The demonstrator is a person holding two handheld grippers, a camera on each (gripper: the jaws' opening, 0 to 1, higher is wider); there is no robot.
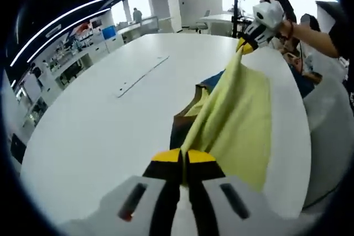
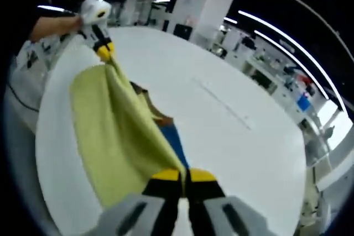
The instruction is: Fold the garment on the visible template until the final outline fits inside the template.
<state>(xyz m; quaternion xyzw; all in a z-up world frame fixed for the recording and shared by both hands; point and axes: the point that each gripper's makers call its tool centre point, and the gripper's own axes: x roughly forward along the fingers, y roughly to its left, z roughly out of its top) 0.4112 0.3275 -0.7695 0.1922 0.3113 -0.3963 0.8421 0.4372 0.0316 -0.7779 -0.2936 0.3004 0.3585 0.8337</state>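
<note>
my left gripper, fingers clenched on one corner of yellow cloth. my right gripper, fingers clenched on other corner. cloth stretched between both grippers, lifted above white surface, lower edge hanging down toward it. under cloth, brown and blue patches lying on surface; cannot tell if template. in left gripper view, right gripper up top right, person's hand behind it. long thin seam runs across surface, well apart from cloth.
</note>
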